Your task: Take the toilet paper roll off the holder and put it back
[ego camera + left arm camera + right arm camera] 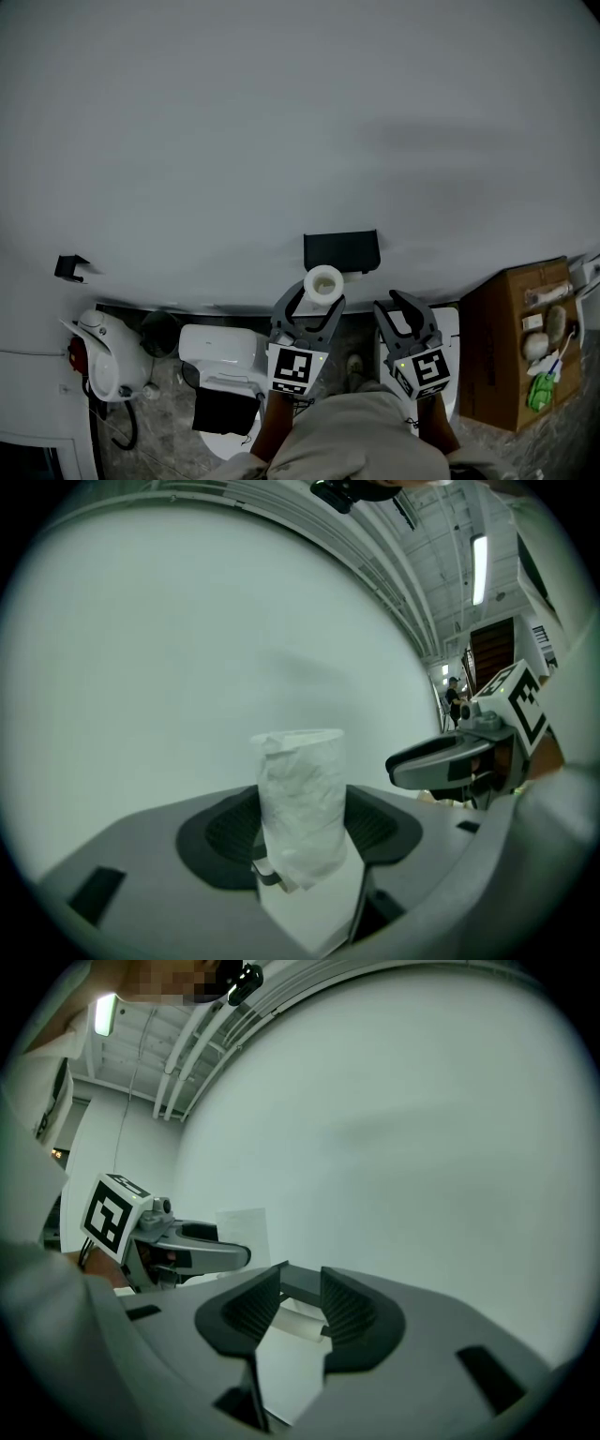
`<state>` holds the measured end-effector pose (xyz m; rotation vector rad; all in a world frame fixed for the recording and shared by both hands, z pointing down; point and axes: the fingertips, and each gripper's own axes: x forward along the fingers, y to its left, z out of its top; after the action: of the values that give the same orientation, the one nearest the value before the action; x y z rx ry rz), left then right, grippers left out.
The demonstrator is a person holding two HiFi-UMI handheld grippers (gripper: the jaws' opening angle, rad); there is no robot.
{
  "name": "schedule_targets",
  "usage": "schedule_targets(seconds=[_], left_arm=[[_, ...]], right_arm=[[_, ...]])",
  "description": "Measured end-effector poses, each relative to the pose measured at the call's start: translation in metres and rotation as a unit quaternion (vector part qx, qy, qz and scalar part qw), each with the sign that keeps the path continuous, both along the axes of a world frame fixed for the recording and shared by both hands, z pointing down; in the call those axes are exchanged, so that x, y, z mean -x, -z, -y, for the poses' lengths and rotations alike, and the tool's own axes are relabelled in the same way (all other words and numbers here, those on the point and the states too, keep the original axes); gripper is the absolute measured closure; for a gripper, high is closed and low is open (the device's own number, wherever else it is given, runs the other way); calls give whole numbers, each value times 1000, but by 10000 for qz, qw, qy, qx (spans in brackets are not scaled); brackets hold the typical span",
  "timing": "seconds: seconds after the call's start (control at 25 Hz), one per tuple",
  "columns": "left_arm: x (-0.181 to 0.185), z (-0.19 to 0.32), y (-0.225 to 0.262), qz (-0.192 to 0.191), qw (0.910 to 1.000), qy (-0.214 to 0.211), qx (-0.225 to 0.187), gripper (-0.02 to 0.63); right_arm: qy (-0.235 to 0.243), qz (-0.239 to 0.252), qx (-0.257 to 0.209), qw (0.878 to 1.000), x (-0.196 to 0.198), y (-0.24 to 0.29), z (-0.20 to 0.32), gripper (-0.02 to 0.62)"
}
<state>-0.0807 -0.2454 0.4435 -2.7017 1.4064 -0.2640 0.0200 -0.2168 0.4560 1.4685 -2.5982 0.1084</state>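
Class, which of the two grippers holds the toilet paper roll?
The left gripper: its fingers clamp the white toilet paper roll, while the right gripper beside it holds nothing.

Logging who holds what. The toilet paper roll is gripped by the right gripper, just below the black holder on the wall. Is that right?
No: the left gripper holds the toilet paper roll, just below the black holder on the wall. The left gripper view shows it between those jaws; the right gripper is empty.

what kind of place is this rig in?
Probably a mock bathroom in an industrial hall: black wall holder, toilet paper roll in the left gripper, toilet-like white fixture below, strip light under an open ceiling.
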Motion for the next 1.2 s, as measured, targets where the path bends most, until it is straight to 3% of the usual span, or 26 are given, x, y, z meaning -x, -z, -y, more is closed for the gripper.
schedule_targets(seconds=[0.56, 1.2], left_arm=[[-12, 43, 1, 60, 9999, 126, 9, 322], [-26, 88, -17, 158, 9994, 114, 294, 322]], right_arm=[[77, 47, -37, 10000, -9, 2, 36, 463], [68, 71, 156, 9998, -18, -8, 70, 463]])
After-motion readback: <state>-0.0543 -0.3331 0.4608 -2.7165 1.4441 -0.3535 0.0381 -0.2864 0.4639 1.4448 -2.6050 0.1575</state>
